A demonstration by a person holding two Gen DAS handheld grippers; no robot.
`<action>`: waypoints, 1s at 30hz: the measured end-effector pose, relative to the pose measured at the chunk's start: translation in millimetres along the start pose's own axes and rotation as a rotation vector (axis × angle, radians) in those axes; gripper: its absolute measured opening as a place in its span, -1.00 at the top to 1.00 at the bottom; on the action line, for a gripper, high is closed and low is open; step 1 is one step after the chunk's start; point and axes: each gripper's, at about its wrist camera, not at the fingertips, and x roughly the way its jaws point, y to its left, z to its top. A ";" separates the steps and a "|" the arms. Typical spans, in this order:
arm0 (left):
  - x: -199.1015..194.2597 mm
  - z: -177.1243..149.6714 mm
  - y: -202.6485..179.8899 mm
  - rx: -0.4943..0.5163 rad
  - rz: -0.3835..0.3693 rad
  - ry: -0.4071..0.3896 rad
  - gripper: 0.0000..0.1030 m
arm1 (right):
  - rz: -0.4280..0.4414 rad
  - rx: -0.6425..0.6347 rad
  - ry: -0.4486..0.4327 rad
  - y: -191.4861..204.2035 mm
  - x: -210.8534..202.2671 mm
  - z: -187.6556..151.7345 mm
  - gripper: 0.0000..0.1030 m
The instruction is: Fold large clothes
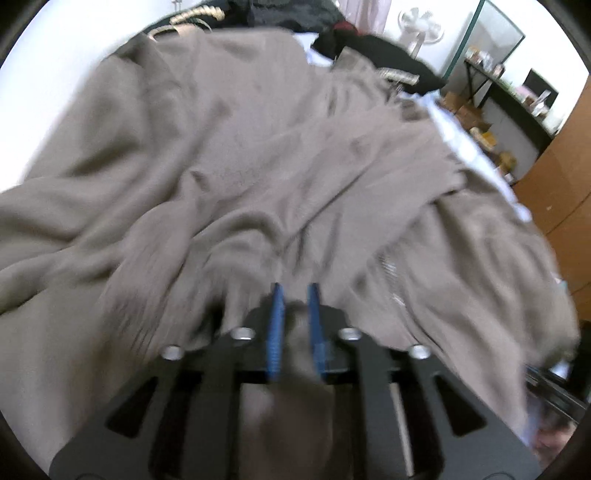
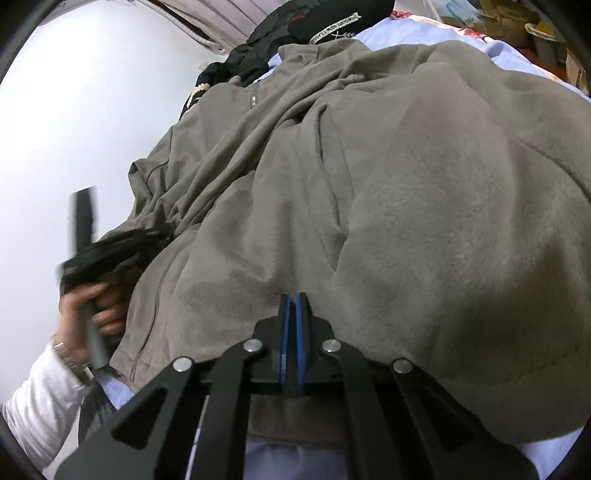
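A large grey-brown zip jacket [image 1: 240, 147] lies rumpled across the bed, its zipper [image 1: 393, 284] running near my left gripper [image 1: 294, 291]. The left gripper's blue pads stand apart, with a blurred fold of the jacket lying loosely between them. In the right wrist view the same jacket [image 2: 406, 184] fills the frame, bulging up on the right. My right gripper [image 2: 293, 297] is shut, pads together, its tips against the fleece, and I see nothing pinched between them. At the left a hand [image 2: 88, 306] in a white sleeve [image 2: 40, 398] holds the other gripper's handle.
Light blue bedsheet [image 2: 406, 33] shows beyond the jacket. Black garments [image 1: 388, 51] are piled at the far end of the bed. A white wall runs along the left. To the right stand a wooden cabinet [image 1: 554, 192], a cluttered shelf [image 1: 509, 96] and a fan [image 1: 421, 26].
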 end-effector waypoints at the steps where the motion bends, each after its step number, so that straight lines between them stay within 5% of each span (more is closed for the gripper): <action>1: -21.1 -5.2 2.1 -0.002 -0.010 -0.013 0.38 | 0.004 0.004 0.001 0.1 -0.2 -0.2 0.95; 3: -71.5 -20.0 7.7 0.019 0.004 -0.046 -0.12 | 0.019 0.019 0.003 -2.5 -2.1 -1.1 0.93; 5: -117.6 -36.0 17.0 0.068 0.064 -0.086 -0.42 | 0.040 0.037 0.002 -3.3 -2.5 -0.4 0.89; 10: -175.2 -61.1 57.9 0.113 0.233 -0.114 -0.46 | 0.044 0.046 -0.002 -2.6 -4.3 -0.7 0.88; 14: -181.3 -68.7 112.3 -0.019 0.319 -0.095 -0.46 | 0.038 0.040 -0.007 -0.4 -4.0 -0.7 0.87; 16: -174.3 -70.8 127.5 -0.085 0.284 -0.065 -0.46 | 0.036 0.035 -0.010 -0.9 -4.7 -1.6 0.87; 19: -157.5 -67.0 138.4 -0.166 0.126 -0.038 -0.46 | 0.034 0.029 -0.014 0.6 -4.7 -2.7 0.87; 22: -141.2 -59.1 136.7 -0.213 0.084 -0.015 -0.45 | 0.034 0.027 -0.017 2.1 -3.9 -3.3 0.87; 26: -148.2 -49.6 134.0 -0.262 0.047 -0.061 0.36 | 0.038 0.032 -0.020 1.7 -3.8 -3.4 0.87; 30: -182.4 -27.0 129.7 -0.264 -0.009 -0.167 0.50 | 0.044 0.039 -0.017 0.4 -3.8 -2.5 0.87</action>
